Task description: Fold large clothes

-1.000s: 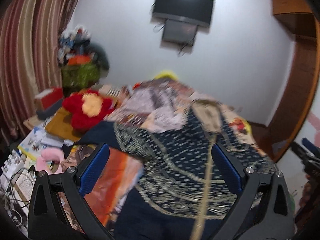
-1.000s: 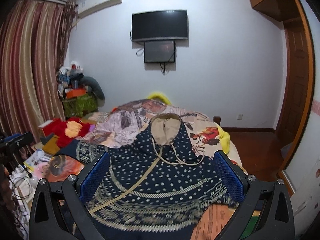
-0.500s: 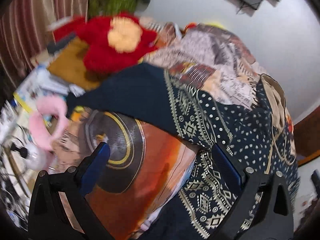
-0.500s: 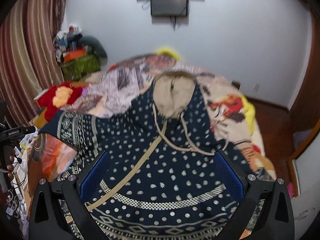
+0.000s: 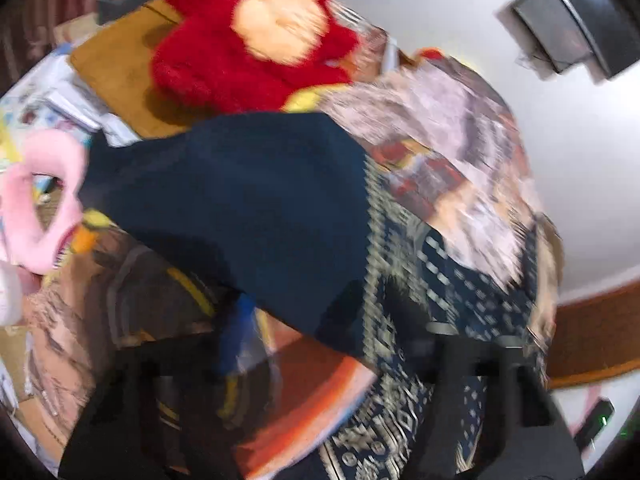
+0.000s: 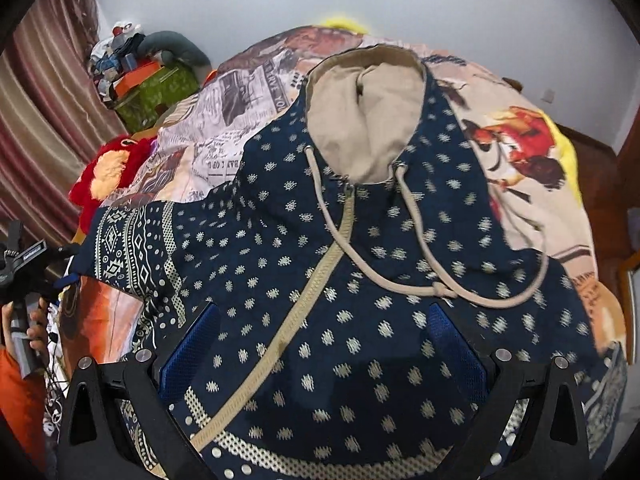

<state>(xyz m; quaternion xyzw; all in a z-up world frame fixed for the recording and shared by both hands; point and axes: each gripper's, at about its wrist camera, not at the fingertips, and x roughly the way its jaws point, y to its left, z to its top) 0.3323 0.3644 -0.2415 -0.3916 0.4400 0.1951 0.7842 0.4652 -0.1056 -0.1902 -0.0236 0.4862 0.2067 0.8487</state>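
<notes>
Navy patterned hoodie [image 6: 360,280] spread flat on a bed [image 6: 532,184], hood toward the far white wall [image 6: 480,8], left gripper [image 5: 312,344] blurred, jaws just narrowing around the sleeve edge, grip unclear, right gripper [image 6: 320,344] spread wide above the hem, holding nothing.

The hoodie [image 6: 360,280] lies spread on the bed [image 6: 560,184], a plush toy [image 6: 104,172] at its left

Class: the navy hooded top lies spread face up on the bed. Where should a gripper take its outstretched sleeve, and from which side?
Probably at the plain navy cuff end of the sleeve, coming in from the bed's edge beside the red plush toy. That end is a thin free edge lying flat away from the body of the hooded top, so jaws could likely slide around it.
</notes>
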